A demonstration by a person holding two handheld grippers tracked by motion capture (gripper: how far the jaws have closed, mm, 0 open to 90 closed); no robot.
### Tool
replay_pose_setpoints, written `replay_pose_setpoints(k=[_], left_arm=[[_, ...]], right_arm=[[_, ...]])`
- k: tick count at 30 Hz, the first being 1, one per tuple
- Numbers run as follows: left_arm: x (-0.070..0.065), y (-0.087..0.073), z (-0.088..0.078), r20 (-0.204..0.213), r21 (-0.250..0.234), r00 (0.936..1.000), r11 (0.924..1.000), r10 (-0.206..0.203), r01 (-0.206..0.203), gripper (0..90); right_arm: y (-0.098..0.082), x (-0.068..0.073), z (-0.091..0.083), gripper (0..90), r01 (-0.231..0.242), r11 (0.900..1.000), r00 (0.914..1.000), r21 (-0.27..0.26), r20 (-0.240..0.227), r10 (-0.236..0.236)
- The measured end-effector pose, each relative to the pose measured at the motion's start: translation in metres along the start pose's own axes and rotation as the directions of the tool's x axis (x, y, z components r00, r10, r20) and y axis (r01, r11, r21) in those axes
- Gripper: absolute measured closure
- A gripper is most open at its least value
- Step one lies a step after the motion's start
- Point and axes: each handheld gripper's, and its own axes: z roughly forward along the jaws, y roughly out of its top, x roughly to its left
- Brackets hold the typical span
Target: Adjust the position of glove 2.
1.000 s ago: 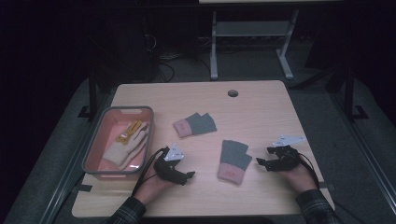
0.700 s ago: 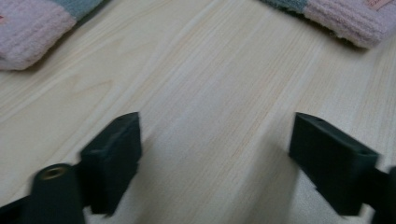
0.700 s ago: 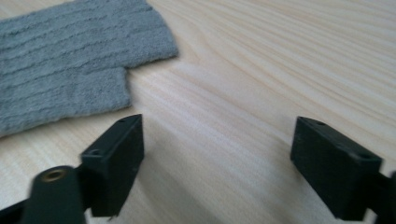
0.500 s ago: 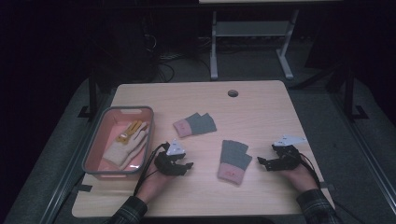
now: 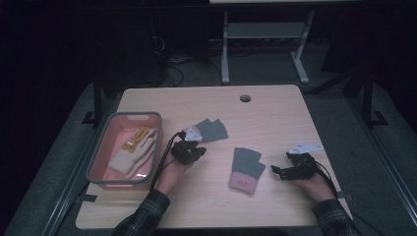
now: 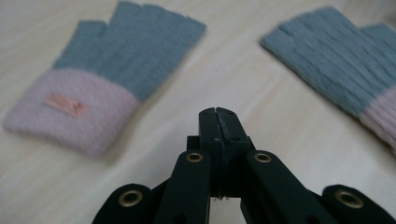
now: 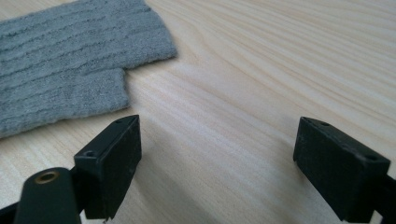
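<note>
From the high view we see two fingerless gloves on the counter (image 5: 275,113), grey with pink cuffs. The far glove (image 5: 212,130) lies just beyond the left tool (image 5: 189,150); its cuff end is hidden behind the grey plate on that tool. The near glove (image 5: 247,169) lies between the two hands, cuff toward the person, well apart from the bin (image 5: 98,158) at the counter's left side. In the bin lies a cream glove with yellow fingers (image 5: 133,150) — we get that from the high view alone.

The left gripper view gives what the high view can't: the left tool (image 6: 218,114) has its jaws pressed together with nothing between them; they have just been closing. They sit above bare wood, one glove (image 6: 112,74) ahead to the left with its pink cuff and small label showing, the other glove (image 6: 341,79) ahead to the right. We cannot tell from this view alone which one is which.

The right tool (image 5: 281,171) rests by the near glove's right side in the high view, jaw gap too small to read there. The right gripper view settles it — the right tool (image 7: 215,163) is spread wide, empty, jaws having just been opening, low over bare wood. The grey finger end of a glove (image 7: 70,65) lies just past its left jaw, not touching.
</note>
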Motion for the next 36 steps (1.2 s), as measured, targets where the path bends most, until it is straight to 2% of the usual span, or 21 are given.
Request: replay_pose_setpoints(k=[2,5,12,18,20,21,25,29,32,36], left_arm=[[0.002,0.003,0.003,-0.006,0.001,1.0000,1.0000,-0.005,0.005,89.4],[0.008,0.011,0.013,-0.007,-0.017,0.9994,0.9993,-0.032,0.032,89.5],[0.026,0.024,0.030,-0.054,-0.005,0.9984,0.9999,-0.015,0.015,89.5],[0.044,0.029,0.046,-0.067,-0.002,0.9975,0.9997,-0.025,0.025,89.5],[0.045,0.029,0.049,-0.065,-0.004,0.9977,0.9998,-0.020,0.020,89.4],[0.047,0.027,0.055,-0.071,0.025,0.9972,0.9994,-0.023,0.024,89.5],[0.048,0.024,0.059,-0.062,0.041,0.9978,0.9988,-0.024,0.026,89.6],[0.041,0.024,0.057,-0.044,0.053,0.9988,0.9983,-0.020,0.023,89.7],[0.035,0.021,0.054,-0.018,0.051,0.9989,0.9977,-0.044,0.045,89.7],[0.025,0.017,0.049,0.021,0.052,0.9983,0.9972,-0.055,0.054,89.7]], right_arm=[[0.000,0.000,0.000,15.1,0.000,1.000,1.0000,0.001,0.000,0.000],[0.000,0.000,0.000,15.1,0.000,1.000,1.0000,0.000,0.001,0.000],[0.000,0.000,0.000,15.0,-0.002,1.000,1.0000,0.001,0.000,0.002],[0.000,0.000,0.000,15.1,-0.002,1.000,1.0000,0.001,-0.001,0.002],[0.000,0.000,0.000,15.1,-0.001,1.000,1.0000,0.001,0.000,0.001],[0.000,0.000,0.000,15.1,-0.002,1.000,1.0000,0.001,0.000,0.002],[0.000,0.000,0.000,15.1,-0.002,1.000,1.0000,0.001,0.000,0.002],[0.000,0.000,0.000,15.1,-0.002,1.000,1.0000,0.001,0.000,0.002],[0.000,0.000,0.000,15.1,-0.006,1.000,1.0000,0.003,-0.001,0.006],[0.000,0.000,0.000,15.1,-0.006,1.000,1.0000,0.004,-0.001,0.006]])
